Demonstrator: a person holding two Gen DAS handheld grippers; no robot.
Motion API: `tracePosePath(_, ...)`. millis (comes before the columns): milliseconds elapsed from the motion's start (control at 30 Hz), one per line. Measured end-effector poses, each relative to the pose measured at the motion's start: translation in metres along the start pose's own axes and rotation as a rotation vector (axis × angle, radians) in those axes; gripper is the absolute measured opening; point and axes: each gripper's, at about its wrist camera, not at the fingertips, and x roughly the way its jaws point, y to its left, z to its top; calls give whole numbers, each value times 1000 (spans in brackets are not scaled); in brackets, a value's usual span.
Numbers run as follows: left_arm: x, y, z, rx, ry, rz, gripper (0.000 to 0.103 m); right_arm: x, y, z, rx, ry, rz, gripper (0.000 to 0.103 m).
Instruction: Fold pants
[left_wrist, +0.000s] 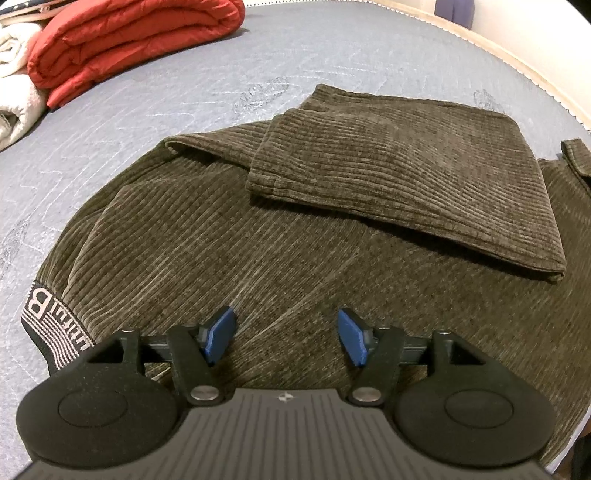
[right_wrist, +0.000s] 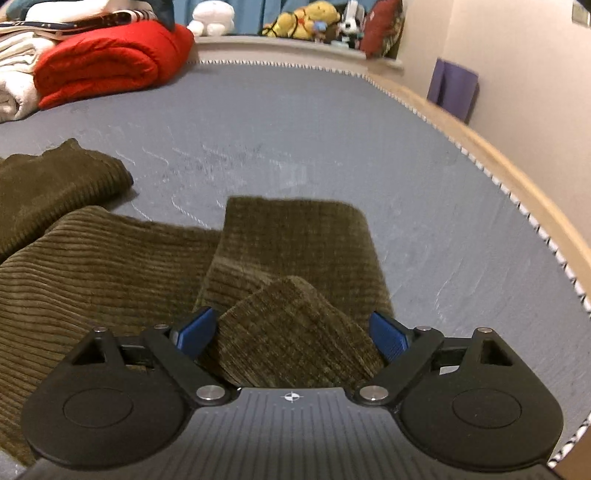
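We cannot see either hand or sleeve, as both views show only the gripper bodies and the bed beyond them. In the left wrist view the pants (left_wrist: 229, 236) run out of the picture at the lower right, and their waistband (left_wrist: 44, 328) is partly covered by the gripper housing, so its woven lettering cannot be read in full. In the right wrist view the picture is soft with blur, and the lower part of the raised fold sinks behind the housing, so we cannot tell whether the pads press on it. The pants are dark olive-brown corduroy with broad ribs and lie flat on the grey-blue quilted mattress (left_wrist: 332, 51). One leg end (left_wrist: 406, 177) is folded back on top of the main body, its hem towards the left. The left gripper (left_wrist: 284, 336) hovers over the cloth near the waistband with its jaws about half spread and nothing between the blue pads (left_wrist: 219, 334). The right gripper (right_wrist: 291, 332) has its jaws spread wide, and a rounded fold of the corduroy (right_wrist: 295, 332) stands between the blue fingers (right_wrist: 388, 336), filling most of the gap; we cannot tell whether it is gripped. A folded red quilt (right_wrist: 110, 62) and white bedding (right_wrist: 14, 88) lie at the far left of the mattress, well apart from the pants. Soft toys (right_wrist: 306, 18) line the ledge behind the bed.
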Motion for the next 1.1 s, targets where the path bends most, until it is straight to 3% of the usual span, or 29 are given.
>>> tracePosePath(200, 5, -2, 5, -1, 0, -2, 71, -14, 10, -3, -75, -18, 38, 45)
tracePosePath(267, 5, -6, 5, 7, -2, -3, 71, -18, 4, -5, -65, -15, 7, 13)
tracePosePath(433, 4, -11, 5, 15, -5, -5, 72, -35, -14, -6, 33, -94, 35, 9)
tracePosePath(533, 3, -9, 5, 6, -6, -8, 72, -58, -34, -4, 177, -225, 20, 8)
tracePosePath(600, 2, -9, 5, 5, -7, -7, 72, -76, -57, -5, 339, -335, -72, 8)
tracePosePath(667, 2, -9, 5, 8, -6, -7, 72, -88, -90, -14, 601, -401, -233, 8)
tracePosePath(733, 2, -9, 4, 11, -6, -7, 72, -89, -127, -38, 906, -344, -378, 9)
tracePosePath(800, 1, -8, 4, 11, -6, -9, 72, -76, -150, -66, 1107, -192, -438, 17)
tracePosePath(867, 1, -6, 3, 6, -6, -11, 72, -68, -157, -83, 1167, -78, -497, 27)
tracePosePath(967, 0, -4, 4, -6, -7, -12, 72, -73, -159, -88, 1197, -99, -491, 49)
tracePosePath(1100, 1, -7, 4, 3, -7, -10, 74, -70, -158, -88, 1213, -99, -432, 59)
